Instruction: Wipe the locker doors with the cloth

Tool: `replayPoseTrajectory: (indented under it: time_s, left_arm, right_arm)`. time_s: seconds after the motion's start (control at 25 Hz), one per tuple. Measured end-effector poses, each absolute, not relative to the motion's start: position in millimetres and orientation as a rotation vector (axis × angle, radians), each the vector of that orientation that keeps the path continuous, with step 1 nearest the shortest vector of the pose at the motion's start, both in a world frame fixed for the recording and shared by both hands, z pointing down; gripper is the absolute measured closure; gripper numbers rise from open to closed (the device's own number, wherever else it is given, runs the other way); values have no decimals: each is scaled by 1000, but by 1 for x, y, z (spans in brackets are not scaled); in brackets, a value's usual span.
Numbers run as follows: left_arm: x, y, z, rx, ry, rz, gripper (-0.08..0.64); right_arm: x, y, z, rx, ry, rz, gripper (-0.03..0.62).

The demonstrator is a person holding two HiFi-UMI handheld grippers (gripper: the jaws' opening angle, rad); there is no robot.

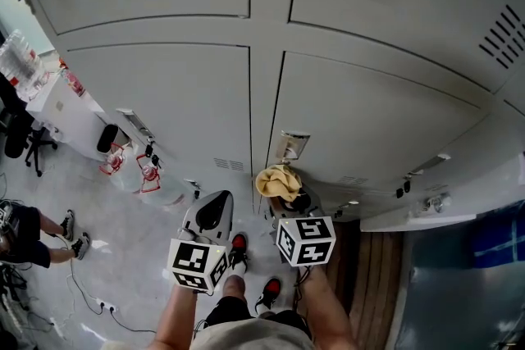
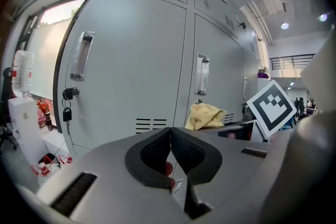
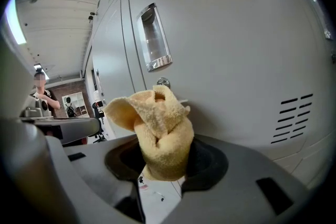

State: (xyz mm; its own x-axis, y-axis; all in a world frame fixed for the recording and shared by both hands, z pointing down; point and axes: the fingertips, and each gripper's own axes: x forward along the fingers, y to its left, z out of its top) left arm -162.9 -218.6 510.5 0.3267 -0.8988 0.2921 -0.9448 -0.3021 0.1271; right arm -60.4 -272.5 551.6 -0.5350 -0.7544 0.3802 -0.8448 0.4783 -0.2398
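The right claw (image 3: 164,164) is clamped on a yellow cloth (image 3: 157,126), which sticks out of it as a bunched wad. It is held close in front of the lower locker door (image 3: 241,44), just below the handle (image 3: 155,36) and the lock knob (image 3: 163,82). Whether the cloth touches the metal cannot be told. The left claw (image 2: 170,150) is closed with nothing in it and hangs off to the side.

The main risk is likely the grip. The wad is pinched low down, so dragging it hard across the door could pull it out of the claw. Because so little cloth stands proud, a steep angle could bring the claw's hard edges against the paint. The loose flap could also catch on the handle or lock knob. A wide sweep onto the neighbouring door could knock the keys (image 2: 66,113) hanging there.
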Motion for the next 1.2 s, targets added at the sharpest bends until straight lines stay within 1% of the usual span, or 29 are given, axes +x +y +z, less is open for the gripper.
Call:
replayPoseTrajectory:
  time_s: [0.6,1.2]
  left_arm:
    - [-134,-224,505,2378,-1596,251,537]
    - [-80,-233,505,2460,-1472,275,537]
  right_arm:
    - [-15,-278,552,1493,-2442,608,410]
    - [64,-279,556,1678,-2334,657,410]
